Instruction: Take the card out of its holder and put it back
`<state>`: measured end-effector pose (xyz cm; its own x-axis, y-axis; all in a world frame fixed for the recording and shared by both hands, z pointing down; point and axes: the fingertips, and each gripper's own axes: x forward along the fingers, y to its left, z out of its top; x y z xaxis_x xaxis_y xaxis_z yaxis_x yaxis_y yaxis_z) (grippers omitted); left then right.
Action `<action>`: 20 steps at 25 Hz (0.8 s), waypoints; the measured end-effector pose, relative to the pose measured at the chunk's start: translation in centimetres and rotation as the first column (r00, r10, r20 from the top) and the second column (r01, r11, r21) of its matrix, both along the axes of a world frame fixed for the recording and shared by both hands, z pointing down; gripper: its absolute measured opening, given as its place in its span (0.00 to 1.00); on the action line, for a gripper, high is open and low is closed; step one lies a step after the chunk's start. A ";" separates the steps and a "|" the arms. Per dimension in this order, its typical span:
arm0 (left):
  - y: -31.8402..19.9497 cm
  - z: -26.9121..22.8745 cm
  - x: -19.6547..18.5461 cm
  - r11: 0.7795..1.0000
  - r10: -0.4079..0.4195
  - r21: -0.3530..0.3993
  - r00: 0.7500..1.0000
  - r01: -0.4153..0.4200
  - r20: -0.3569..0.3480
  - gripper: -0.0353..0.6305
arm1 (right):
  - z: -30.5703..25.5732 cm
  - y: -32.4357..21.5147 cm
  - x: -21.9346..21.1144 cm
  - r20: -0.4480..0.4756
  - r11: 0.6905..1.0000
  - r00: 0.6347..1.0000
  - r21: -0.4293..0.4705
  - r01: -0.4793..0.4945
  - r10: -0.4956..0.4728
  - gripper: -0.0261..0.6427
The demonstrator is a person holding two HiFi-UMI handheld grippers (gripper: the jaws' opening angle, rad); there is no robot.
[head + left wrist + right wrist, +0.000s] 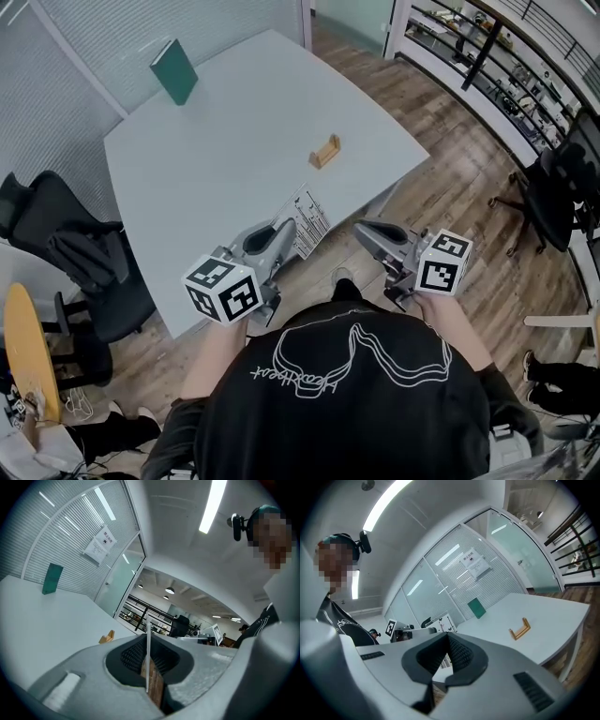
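I hold the card (307, 216) pinched in my left gripper's (287, 228) narrow jaws, well short of the wooden card holder (324, 151) up the bench (216, 159); my right gripper (364, 230), equally short of it, has its jaws closed and empty.

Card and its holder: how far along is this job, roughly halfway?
Done: the card is out, and the wooden holder sits empty on the table. In hand: the left gripper is clamped on the card near the table's edge. Left: slotting it back into the holder. The right gripper is shut on nothing.
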<state>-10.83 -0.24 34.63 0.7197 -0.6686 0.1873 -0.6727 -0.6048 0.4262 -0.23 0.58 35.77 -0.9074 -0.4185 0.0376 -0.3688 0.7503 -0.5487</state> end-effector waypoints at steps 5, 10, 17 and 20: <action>0.3 -0.4 0.4 1.000 0.018 0.014 1.000 -0.018 0.002 0.09 | -0.2 0.1 0.0 -0.005 1.000 1.000 0.004 -0.012 0.012 0.05; -0.3 -0.1 0.6 1.000 0.019 0.013 1.000 -0.019 0.004 0.09 | 0.3 -0.3 0.1 -0.011 1.000 1.000 -0.003 -0.013 0.013 0.05; -2.0 -0.1 1.3 1.000 0.022 0.015 1.000 -0.022 0.001 0.09 | 0.9 -1.5 0.6 -0.011 1.000 1.000 -0.020 -0.017 0.017 0.05; -3.3 -0.1 1.8 1.000 0.018 0.014 1.000 -0.018 0.002 0.09 | 1.1 -2.6 1.2 -0.010 0.999 1.000 -0.029 -0.023 0.023 0.05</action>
